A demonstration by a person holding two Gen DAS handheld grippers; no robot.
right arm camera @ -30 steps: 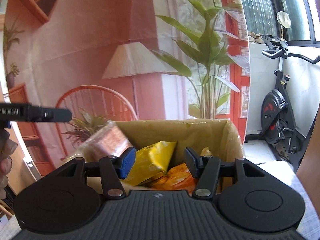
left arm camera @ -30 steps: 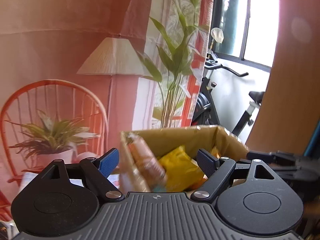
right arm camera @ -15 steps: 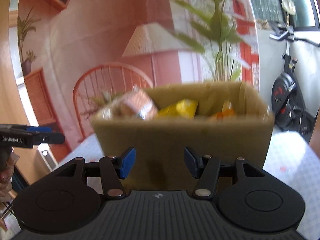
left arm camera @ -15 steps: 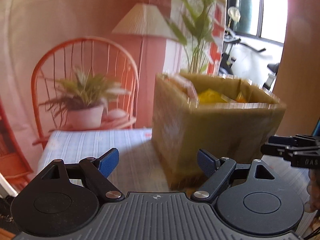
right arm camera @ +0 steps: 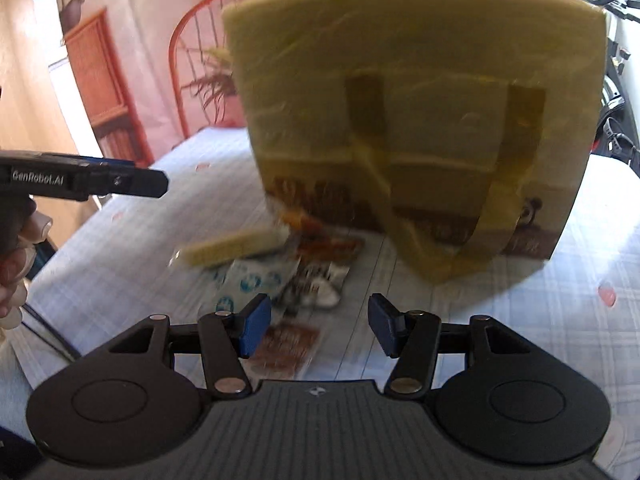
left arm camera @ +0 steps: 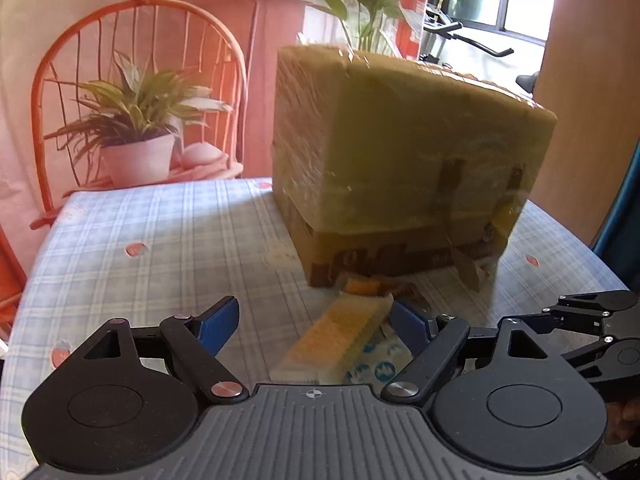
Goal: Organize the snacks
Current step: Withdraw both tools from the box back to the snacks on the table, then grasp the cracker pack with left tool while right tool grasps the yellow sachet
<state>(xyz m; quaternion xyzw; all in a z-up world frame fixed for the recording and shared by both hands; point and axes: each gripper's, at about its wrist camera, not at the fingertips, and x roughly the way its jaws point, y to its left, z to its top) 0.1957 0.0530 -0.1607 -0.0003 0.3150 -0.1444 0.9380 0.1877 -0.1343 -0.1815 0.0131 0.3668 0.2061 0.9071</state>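
Observation:
A tall cardboard box (left arm camera: 400, 160) (right arm camera: 400, 100) wrapped in clear film stands on the table. Loose snacks lie in front of it. Among them are a yellow wafer pack (left arm camera: 336, 336) (right arm camera: 236, 246), a white packet with blue circles (left arm camera: 372, 364) (right arm camera: 248, 280), a black-and-white packet (right arm camera: 316, 284) and a brown packet (right arm camera: 286, 346). My left gripper (left arm camera: 314, 318) hovers low over the wafer pack; its jaws are closing, wide apart, with the pack between them and untouched. My right gripper (right arm camera: 319, 320) is open above the brown packet, holding nothing.
The table wears a blue checked cloth (left arm camera: 160, 240). A red wire chair (left arm camera: 140, 40) with a potted plant (left arm camera: 136, 136) stands behind its far left edge. An exercise bike (left arm camera: 460, 32) is at the back right. A hand (right arm camera: 16, 264) holds the left gripper.
Both grippers have dropped from above the box's open top to table level in front of it. The snacks inside the box went out of sight and the loose packets came into view.

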